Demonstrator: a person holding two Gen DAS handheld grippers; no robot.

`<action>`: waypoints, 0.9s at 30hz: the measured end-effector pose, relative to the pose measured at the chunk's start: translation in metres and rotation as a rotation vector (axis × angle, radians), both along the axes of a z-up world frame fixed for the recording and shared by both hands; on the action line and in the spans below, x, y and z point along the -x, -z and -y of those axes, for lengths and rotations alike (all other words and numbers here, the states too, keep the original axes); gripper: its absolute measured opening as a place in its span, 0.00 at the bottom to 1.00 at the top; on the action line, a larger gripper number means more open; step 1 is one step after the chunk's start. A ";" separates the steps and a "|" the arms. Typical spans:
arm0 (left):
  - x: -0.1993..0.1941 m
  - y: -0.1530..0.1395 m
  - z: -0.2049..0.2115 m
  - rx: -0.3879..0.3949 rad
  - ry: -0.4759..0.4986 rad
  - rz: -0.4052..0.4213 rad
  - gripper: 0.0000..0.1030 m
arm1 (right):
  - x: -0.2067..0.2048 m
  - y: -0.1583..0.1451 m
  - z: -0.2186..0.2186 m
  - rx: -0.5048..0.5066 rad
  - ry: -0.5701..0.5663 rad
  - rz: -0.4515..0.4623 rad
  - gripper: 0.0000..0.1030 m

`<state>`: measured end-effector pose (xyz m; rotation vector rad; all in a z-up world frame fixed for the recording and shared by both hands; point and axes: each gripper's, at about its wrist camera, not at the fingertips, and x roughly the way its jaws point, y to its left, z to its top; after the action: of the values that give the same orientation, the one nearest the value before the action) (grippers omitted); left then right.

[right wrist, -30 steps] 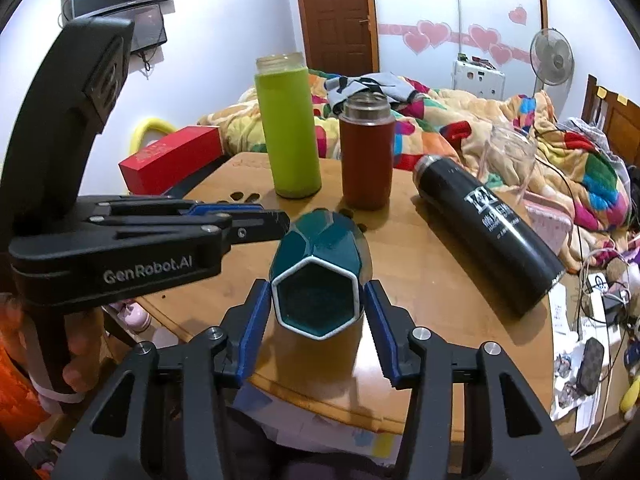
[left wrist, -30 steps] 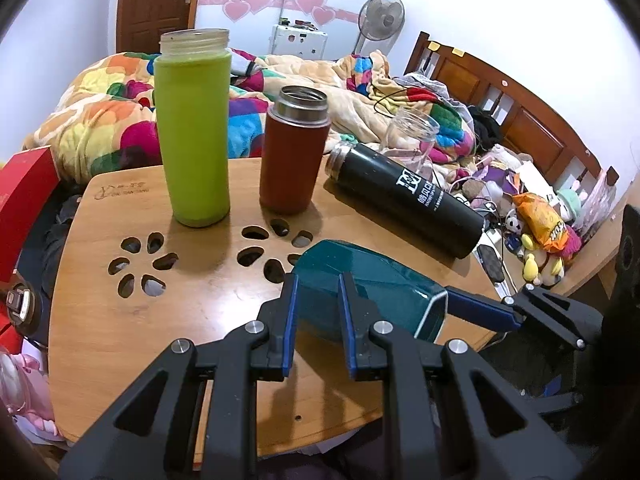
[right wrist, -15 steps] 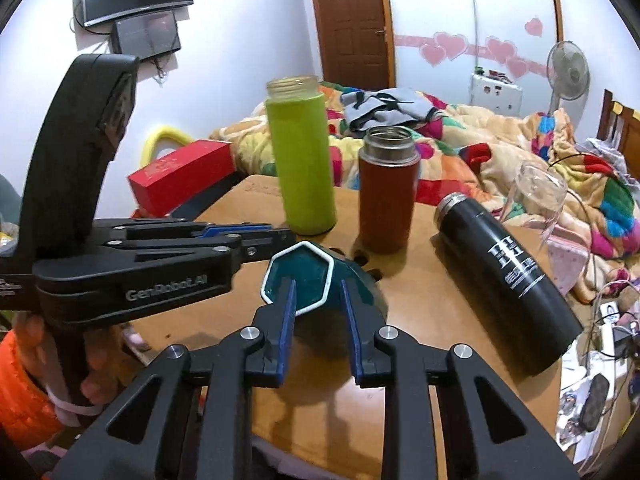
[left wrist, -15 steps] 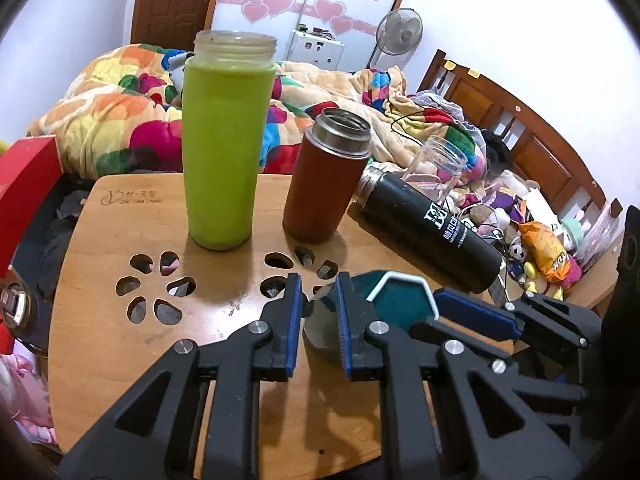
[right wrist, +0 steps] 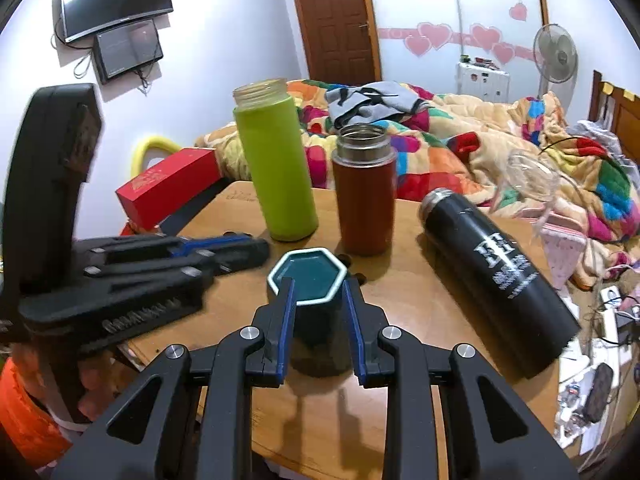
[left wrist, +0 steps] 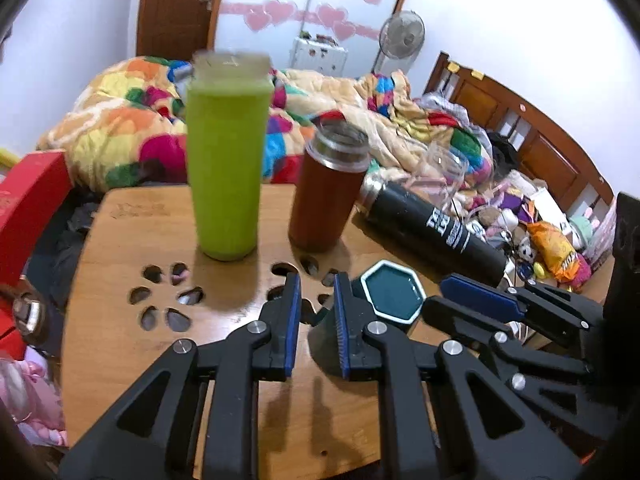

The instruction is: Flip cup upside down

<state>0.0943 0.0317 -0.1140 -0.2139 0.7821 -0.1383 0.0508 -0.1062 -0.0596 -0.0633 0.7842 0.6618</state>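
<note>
The dark teal hexagonal cup (right wrist: 312, 312) with a white rim stands upright on the round wooden table (right wrist: 420, 320), mouth up. My right gripper (right wrist: 318, 308) is closed on its sides. In the left wrist view the cup (left wrist: 392, 292) sits just right of my left gripper (left wrist: 316, 320), whose fingers stand a small gap apart with nothing between them. The left gripper shows in the right wrist view (right wrist: 240, 250) left of the cup.
A tall green bottle (right wrist: 276, 164), a brown steel-necked flask (right wrist: 364, 192) and a black flask (right wrist: 496, 284) lying on its side are behind the cup. A glass jar (left wrist: 444, 172), a red box (right wrist: 168, 188) and a bed with a colourful quilt surround the table.
The cup went from lying on its side to standing upright, mouth up, turned by my right gripper. My left gripper drew back to the left of the cup.
</note>
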 end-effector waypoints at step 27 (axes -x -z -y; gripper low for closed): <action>0.124 -0.114 0.023 -0.177 -0.123 0.340 1.00 | 0.075 -0.117 0.084 -0.113 0.254 0.267 1.00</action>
<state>-0.0296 0.0090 0.0004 -0.0671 0.4385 0.0120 -0.0239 -0.1900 0.0576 0.0501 0.4864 0.4441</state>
